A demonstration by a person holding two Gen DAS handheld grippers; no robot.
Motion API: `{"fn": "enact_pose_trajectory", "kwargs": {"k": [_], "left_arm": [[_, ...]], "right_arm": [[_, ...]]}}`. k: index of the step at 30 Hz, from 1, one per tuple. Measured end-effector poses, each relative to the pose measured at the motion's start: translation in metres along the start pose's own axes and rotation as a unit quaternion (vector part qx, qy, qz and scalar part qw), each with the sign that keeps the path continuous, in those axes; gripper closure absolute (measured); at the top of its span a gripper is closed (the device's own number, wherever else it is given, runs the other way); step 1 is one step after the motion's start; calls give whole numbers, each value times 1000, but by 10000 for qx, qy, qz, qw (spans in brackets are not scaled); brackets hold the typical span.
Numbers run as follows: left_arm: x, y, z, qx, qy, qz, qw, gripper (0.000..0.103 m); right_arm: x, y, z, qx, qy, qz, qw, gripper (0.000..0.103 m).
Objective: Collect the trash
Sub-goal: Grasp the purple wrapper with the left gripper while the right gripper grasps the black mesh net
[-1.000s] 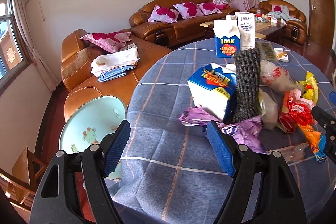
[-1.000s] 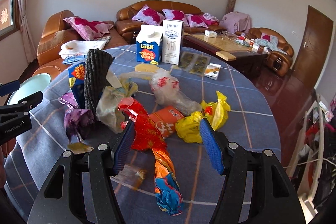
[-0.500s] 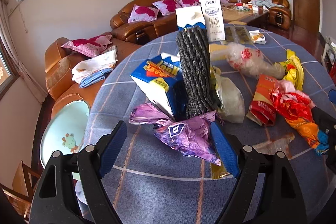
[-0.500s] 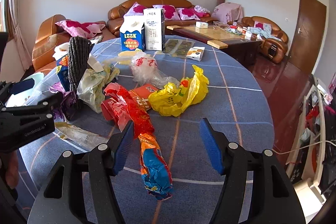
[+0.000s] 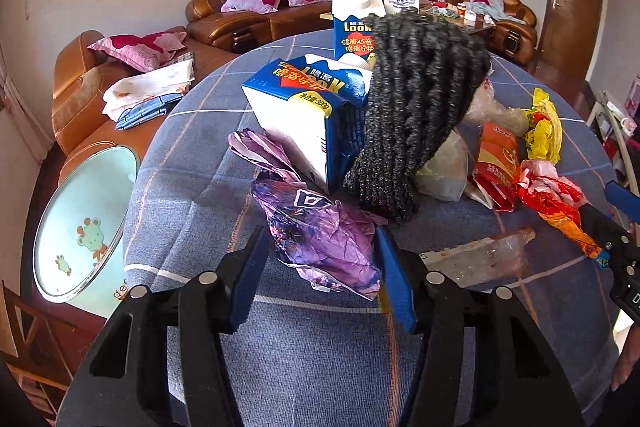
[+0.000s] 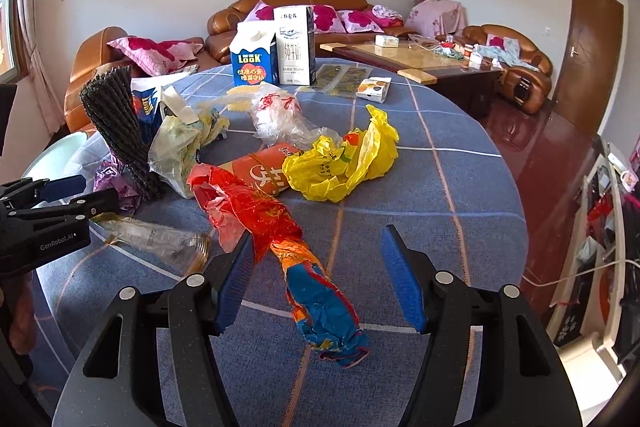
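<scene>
Left hand-held gripper (image 5: 322,267) is low over the bench (image 5: 192,155), its blue jaws closing around a crumpled purple wrapper (image 5: 316,235); both pads sit right at the wrapper's sides, though whether they press it yet is hard to call. Just beyond the wrapper lies a tipped blue-and-white LOOK carton (image 5: 304,115), and leaning against that carton is a dark knitted roll (image 5: 416,107), tilted over the pile. Beside the left gripper's right pad, a clear crinkled plastic wrapper (image 5: 476,259) lies flat on the blue checked cloth. Over on the other side, the right hand-held gripper (image 6: 318,275) hovers with jaws spread wide, gripping nothing; a long twisted red, orange and blue wrapper (image 6: 304,267) lies between its pads, nearer the left pad and clear of the right one. Past that, a red packet (image 6: 264,167) rests under the edge of a crumpled yellow plastic bag (image 6: 340,163), with a translucent white bag with red print (image 6: 280,115) behind them and a pale greenish bag (image 6: 180,143) next to the knitted roll. At the far side of the bench two cartons stand upright and touching: a blue LOOK milk carton (image 6: 253,57) and a taller white one (image 6: 294,45). Near them sit a small white-and-orange box (image 6: 374,89) and flat green sachets (image 6: 340,75).
</scene>
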State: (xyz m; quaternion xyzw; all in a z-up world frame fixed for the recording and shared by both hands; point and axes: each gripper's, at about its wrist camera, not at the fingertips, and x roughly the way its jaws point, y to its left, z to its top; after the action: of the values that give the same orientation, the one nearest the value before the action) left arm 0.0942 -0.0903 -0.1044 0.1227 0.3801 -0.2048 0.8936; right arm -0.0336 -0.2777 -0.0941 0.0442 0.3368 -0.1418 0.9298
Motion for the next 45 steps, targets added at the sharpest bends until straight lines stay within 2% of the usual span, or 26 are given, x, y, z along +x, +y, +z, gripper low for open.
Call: {"fn": "enact_pose_trajectory", "kwargs": {"k": [1,2,4,7,10,15,19,22,27,31,35,39,45], "left_arm": [[1,1,0,-21,49,-103,9999,63],[3,2,-2,-46,115,-244,9996,69],[4,2,-3,-22,154,-263,9995,73],[1,1,-4,27,95,-331,9994,85],[-8,2,-4,25,-9,-348,9994,89],[-40,3,-5,270,-502,-23,9984,89],[-48,1,-8,497,-501,381,9968,89],[-52,1,-12,545,-410,434,9967,89],[-53,10,-19,499,-377,461,9970,89],[-54,22,-22,293,-358,506,9976,89],[-54,29,-31,146,-280,503,9982,89],[-59,31,-33,129,-350,490,9981,89],[-58,31,-32,129,-359,456,9982,89]], "right_arm": [[1,-1,0,3,9,3,10000,40],[2,-1,-1,10,28,8,10000,40],[3,-1,-1,6,57,8,10000,40],[5,-2,-2,2,85,2,10000,40],[3,-2,-1,0,72,4,10000,40],[-5,-3,4,53,-92,-32,9999,40],[-8,1,5,68,-134,-19,9999,40],[-15,8,8,-4,-248,-58,9997,40],[-29,24,17,5,-455,337,9984,40],[-32,47,21,-107,-430,781,9960,44],[-25,72,18,-340,-240,1131,9927,56],[-9,89,7,-543,146,1361,9891,69],[0,99,-2,-668,579,1684,9817,76]]}}
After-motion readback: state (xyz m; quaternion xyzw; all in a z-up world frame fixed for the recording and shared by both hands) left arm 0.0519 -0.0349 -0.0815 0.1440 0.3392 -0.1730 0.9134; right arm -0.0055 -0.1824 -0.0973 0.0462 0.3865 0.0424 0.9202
